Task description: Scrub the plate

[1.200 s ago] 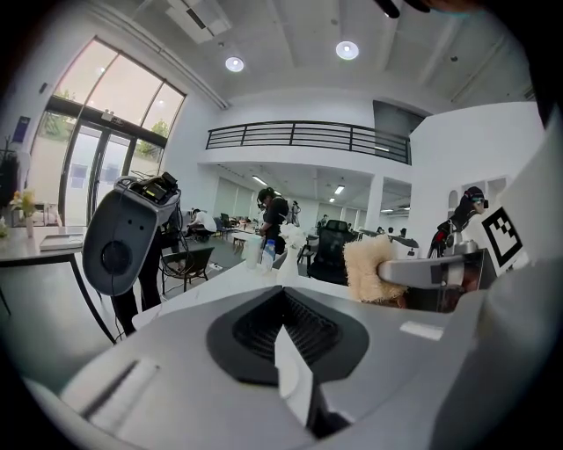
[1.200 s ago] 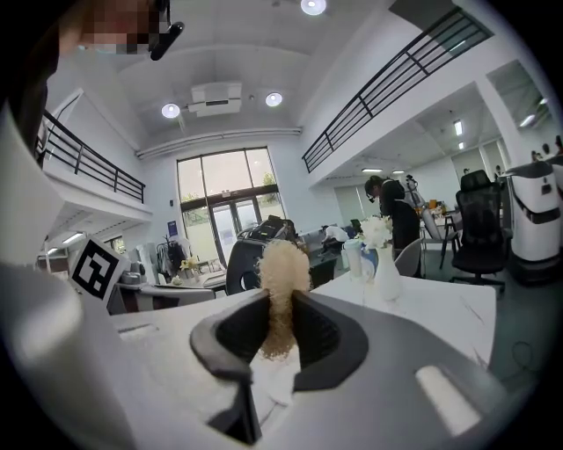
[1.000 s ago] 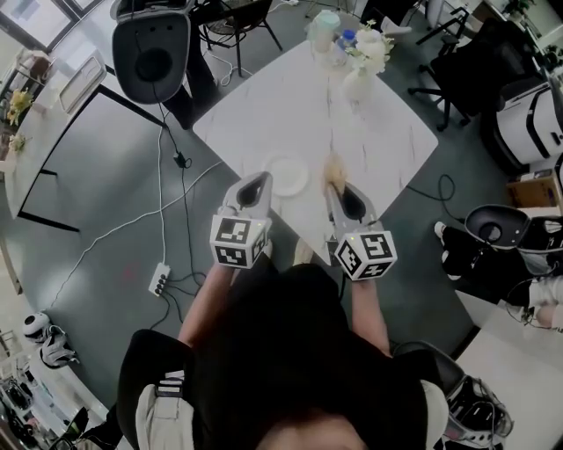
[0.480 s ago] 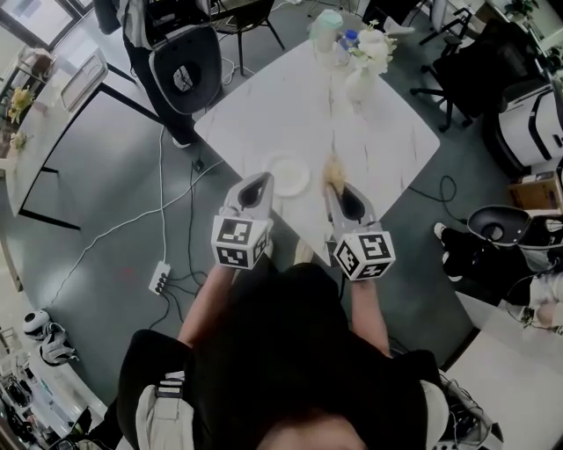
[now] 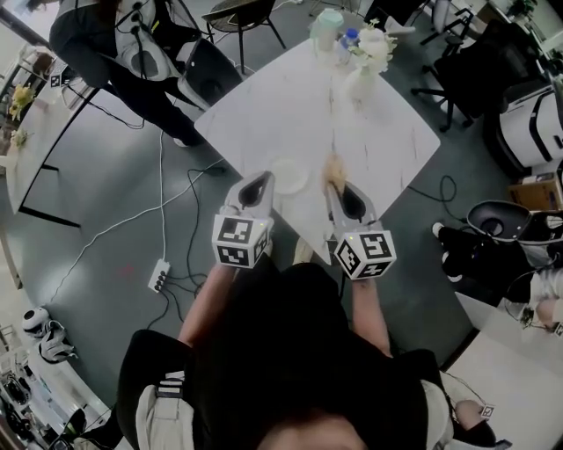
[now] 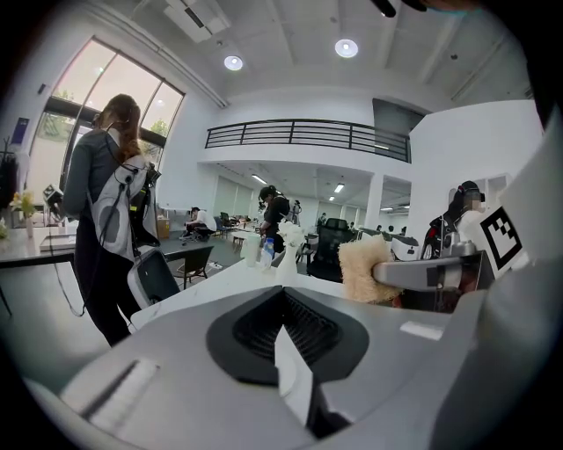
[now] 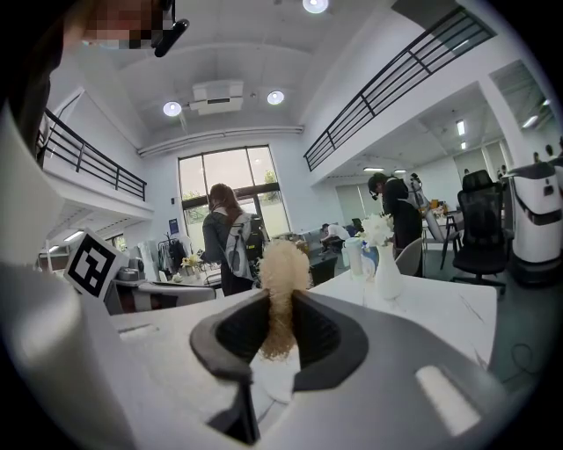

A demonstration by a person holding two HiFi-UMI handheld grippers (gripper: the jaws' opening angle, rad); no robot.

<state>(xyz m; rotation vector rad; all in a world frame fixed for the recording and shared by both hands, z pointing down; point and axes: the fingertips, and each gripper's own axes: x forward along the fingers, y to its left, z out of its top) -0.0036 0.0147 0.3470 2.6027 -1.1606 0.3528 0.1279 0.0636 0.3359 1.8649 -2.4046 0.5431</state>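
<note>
Change:
- person with backpack (image 5: pixel 106 35) now fully in view, far ahead-left of left tongs (image 5: pixel 262 182)
- grey chair (image 5: pixel 211 75) shifted nearer desk edge
- both tongs, plate and sponge unmoved

Tongs:
- left tongs pressed together, tip at near-left rim of plate (image 5: pixel 290 174)
- right tongs (image 5: pixel 337 186) pinching tan sponge (image 5: pixel 333 169), just right of plate

Surface and room:
- white marbled desk (image 5: pixel 290 105) under both tips
- grey floor (image 5: pixel 106 185)
- power strip (image 5: pixel 159 279) left of and behind left tongs

Far ahead of right tongs:
- white vase (image 5: pixel 359 86) holding white flowers (image 5: pixel 369 48)
- cup (image 5: pixel 326 25)
- bottle (image 5: pixel 349 39)
</note>
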